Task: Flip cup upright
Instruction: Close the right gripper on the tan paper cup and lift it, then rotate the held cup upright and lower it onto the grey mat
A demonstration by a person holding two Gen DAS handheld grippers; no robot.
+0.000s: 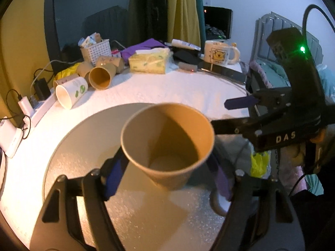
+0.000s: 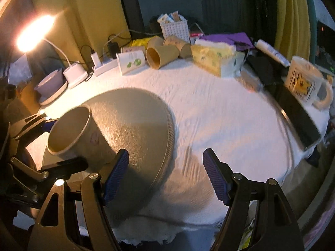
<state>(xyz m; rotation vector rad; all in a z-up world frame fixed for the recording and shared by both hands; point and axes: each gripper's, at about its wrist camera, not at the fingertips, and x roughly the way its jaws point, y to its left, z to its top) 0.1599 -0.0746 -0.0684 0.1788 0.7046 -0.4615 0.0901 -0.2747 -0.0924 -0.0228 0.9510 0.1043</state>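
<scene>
A brown paper cup (image 1: 167, 144) is held mouth-up, slightly tilted, over a round grey mat (image 1: 83, 146). My left gripper (image 1: 167, 177) is shut on the cup, its purple pads (image 1: 114, 175) pressing both sides of the cup's lower wall. In the right wrist view the same cup (image 2: 77, 133) shows at the left, gripped by the left gripper's fingers (image 2: 41, 123) above the mat (image 2: 136, 121). My right gripper (image 2: 165, 175) is open and empty, just right of the cup. It also shows in the left wrist view (image 1: 234, 113) beside the cup's rim.
Several paper cups (image 1: 100, 77) lie on their sides at the back of the white-covered table (image 1: 188, 92). A tissue pack (image 1: 149, 62), a white basket (image 1: 96, 50), a bear mug (image 1: 219, 52), chargers (image 1: 25, 104) and a lit lamp (image 2: 35, 31) ring the table.
</scene>
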